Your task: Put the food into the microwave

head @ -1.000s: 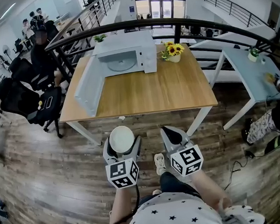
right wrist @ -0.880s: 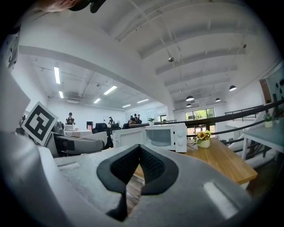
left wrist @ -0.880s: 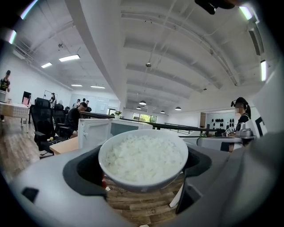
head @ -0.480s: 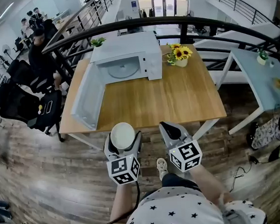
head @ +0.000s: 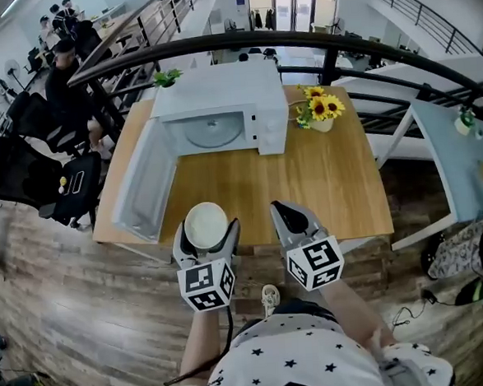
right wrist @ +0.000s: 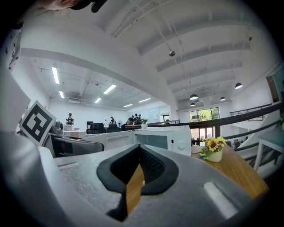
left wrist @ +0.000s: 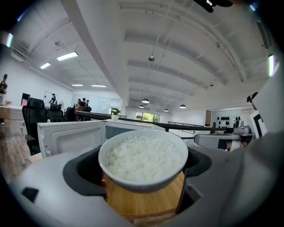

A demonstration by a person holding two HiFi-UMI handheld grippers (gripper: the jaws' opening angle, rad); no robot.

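Left gripper (head: 206,242) holds a white bowl of rice (left wrist: 143,158), its jaws closed around the bowl's sides and the bowl sitting level and full. The bowl is in the air over the near edge of a wooden table (head: 331,182), well short of the microwave (head: 218,99).

Right gripper (head: 291,217) rides beside it, jaws drawn in to a thin slit with nothing between them.

Over the past second the person has walked forward. The bowl was over the floor in front of the table, and now it reaches the table's edge. The microwave has come closer in the head view. The grip on the bowl looks unchanged.

The microwave stands at the far side of the table, its door (head: 142,183) swung wide to the left and its glass plate (head: 212,132) bare. A pot of sunflowers (head: 322,112) stands just to its right.

This looks like the carrying stage. With the door already open, the bowl probably needs only to travel across the table and go in level.
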